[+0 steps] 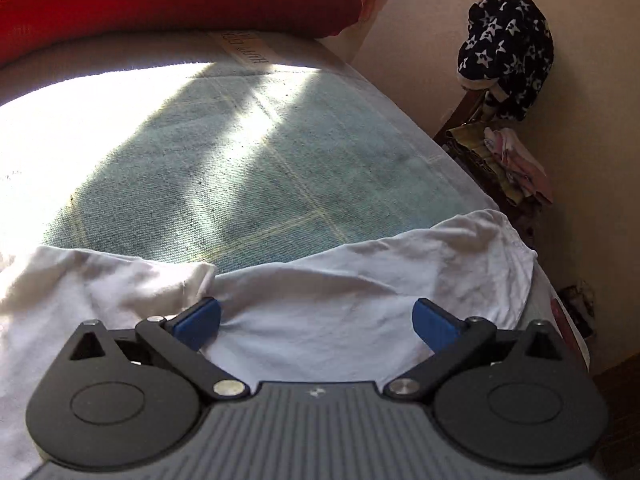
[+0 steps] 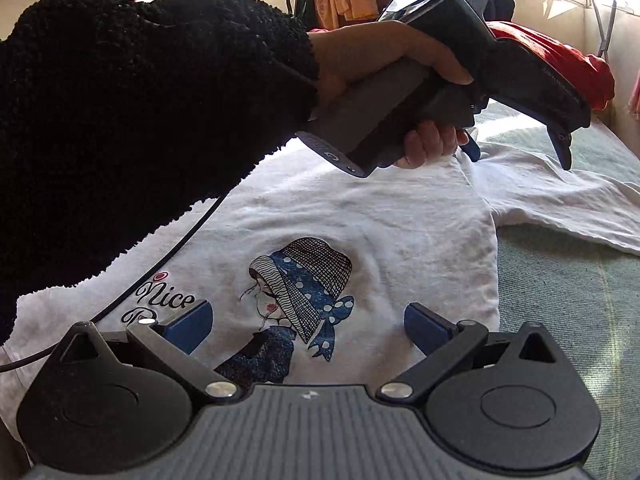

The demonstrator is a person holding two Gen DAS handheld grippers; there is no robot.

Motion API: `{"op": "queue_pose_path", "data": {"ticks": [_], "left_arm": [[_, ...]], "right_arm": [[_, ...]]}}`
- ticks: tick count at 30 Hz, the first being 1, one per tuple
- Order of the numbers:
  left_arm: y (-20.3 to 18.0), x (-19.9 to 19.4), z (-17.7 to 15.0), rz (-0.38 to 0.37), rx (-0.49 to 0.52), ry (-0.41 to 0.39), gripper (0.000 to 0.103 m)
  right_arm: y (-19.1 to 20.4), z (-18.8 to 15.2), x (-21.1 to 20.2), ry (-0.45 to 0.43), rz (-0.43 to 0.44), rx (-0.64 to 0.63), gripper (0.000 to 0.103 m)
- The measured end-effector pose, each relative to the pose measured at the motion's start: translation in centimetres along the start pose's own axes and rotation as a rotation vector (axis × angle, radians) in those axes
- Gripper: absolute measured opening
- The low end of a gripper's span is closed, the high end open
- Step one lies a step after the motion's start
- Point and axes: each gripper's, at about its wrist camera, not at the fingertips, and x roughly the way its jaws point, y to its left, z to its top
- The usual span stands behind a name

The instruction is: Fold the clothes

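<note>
Cotton is lying flat beneath both tools: a white T-shirt [image 2: 360, 216] is spreading print-side up over the pale green bed cover [image 2: 568, 300], likely so its outline is readable before folding.

In the right wrist view, the right gripper [image 2: 308, 326] is hovering just above the printed figure [image 2: 300, 296], its jaws standing wide apart with nothing between them; the print is sitting between and just ahead of the blue pads, and the shirt's side edge is running just outside the right-hand pad. Farther ahead, a hand [image 2: 384, 64] emerging from a black fleecy sleeve [image 2: 140, 100] is holding the left gripper [image 2: 516, 156] over the sleeve end of the shirt, fingers pointing down at the cloth, probably lining up to pinch it.

In the left wrist view, that left gripper's jaws are likewise standing apart and empty, with a wrinkled shirt sleeve [image 1: 400, 280] between and beyond the pads. Beyond the jaws, sunlit cover is stretching away to a red cloth [image 1: 168, 4] at the bed's far end. Off to the right, a star-patterned garment [image 1: 508, 44] is hanging by the wall.
</note>
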Motion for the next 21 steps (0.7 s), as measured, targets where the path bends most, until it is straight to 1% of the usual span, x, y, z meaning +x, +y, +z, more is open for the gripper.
{"op": "queue_pose_path", "data": {"ticks": [2, 4, 6, 8, 9, 11, 13, 16, 18, 19, 21], "left_arm": [[-0.2, -0.1, 0.9, -0.014, -0.052, -0.015, 0.102], [-1.3, -0.1, 1.3, -0.064, -0.028, -0.017, 0.102], [-2.7, 0.0, 1.2, -0.12, 0.009, -0.003, 0.102], [-4.5, 0.7, 0.6, -0.166, 0.077, 0.025, 0.102], [-5.1, 1.1, 0.3, -0.169, 0.107, 0.034, 0.102], [-5.8, 2.2, 0.0, -0.147, 0.143, 0.046, 0.102], [-5.4, 3.4, 0.2, -0.119, 0.113, 0.047, 0.102], [-4.2, 3.7, 0.8, -0.07, 0.032, -0.005, 0.102], [-3.7, 3.2, 1.1, -0.095, -0.028, -0.009, 0.102], [-3.6, 2.8, 1.1, -0.114, -0.041, -0.003, 0.102], [-4.3, 1.9, 0.6, -0.153, -0.02, 0.027, 0.102]], "right_arm": [[-0.1, 0.0, -0.1, 0.001, 0.0, -0.002, 0.103], [-0.1, 0.1, -0.1, 0.002, 0.0, -0.005, 0.103], [-0.1, 0.1, -0.1, 0.002, 0.0, -0.006, 0.103], [-0.1, 0.0, -0.1, 0.003, -0.002, -0.009, 0.103], [0.0, 0.0, -0.1, 0.003, -0.003, -0.011, 0.103], [0.1, -0.1, -0.2, 0.005, -0.007, -0.016, 0.103], [0.1, 0.0, 0.1, 0.008, -0.011, -0.021, 0.103], [0.1, 0.1, 0.3, 0.011, -0.015, -0.025, 0.103], [0.1, 0.1, 0.3, 0.014, -0.016, -0.028, 0.103], [0.0, 0.1, 0.3, 0.014, -0.015, -0.029, 0.103], [0.0, 0.1, 0.3, 0.014, -0.015, -0.029, 0.103]]}}
